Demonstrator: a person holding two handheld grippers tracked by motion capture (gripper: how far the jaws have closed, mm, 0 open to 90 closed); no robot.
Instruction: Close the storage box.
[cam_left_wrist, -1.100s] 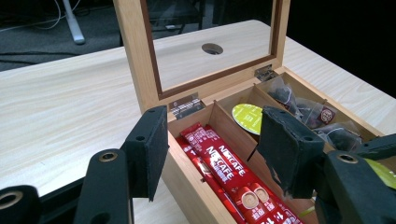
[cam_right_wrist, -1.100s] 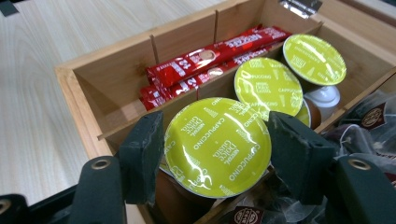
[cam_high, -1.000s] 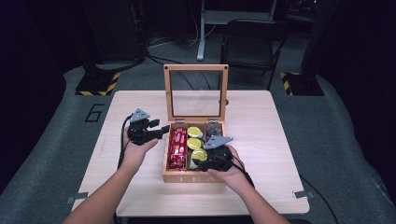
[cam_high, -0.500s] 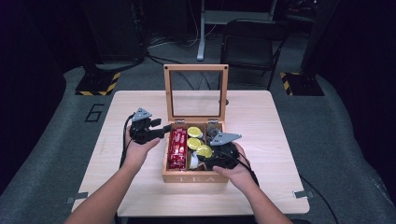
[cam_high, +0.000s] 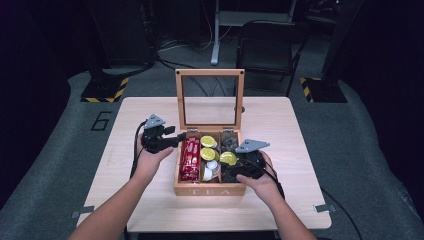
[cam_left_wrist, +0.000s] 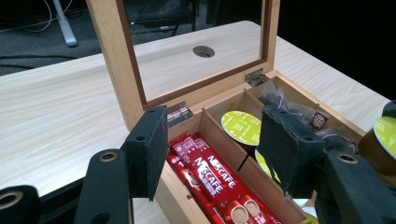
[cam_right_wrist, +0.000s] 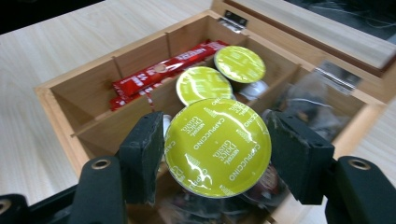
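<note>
Your right gripper (cam_right_wrist: 217, 154), lower centre of its view: jaws pinching a green-lidded capsule (cam_right_wrist: 218, 147) by its sides, above the wooden tea box (cam_high: 209, 190). Beyond it: two more green capsules (cam_right_wrist: 203, 84), red coffee sticks (cam_right_wrist: 161, 70) at upper left. Your left gripper (cam_high: 159, 141), centre left in the high view: jaws spread, holding nothing, beside the box's left wall. Farthest: upright glass lid (cam_high: 210, 97) on the counter (cam_high: 280, 130).

A light wooden table (cam_high: 300, 130) carries an open tea box (cam_high: 210, 190).
</note>
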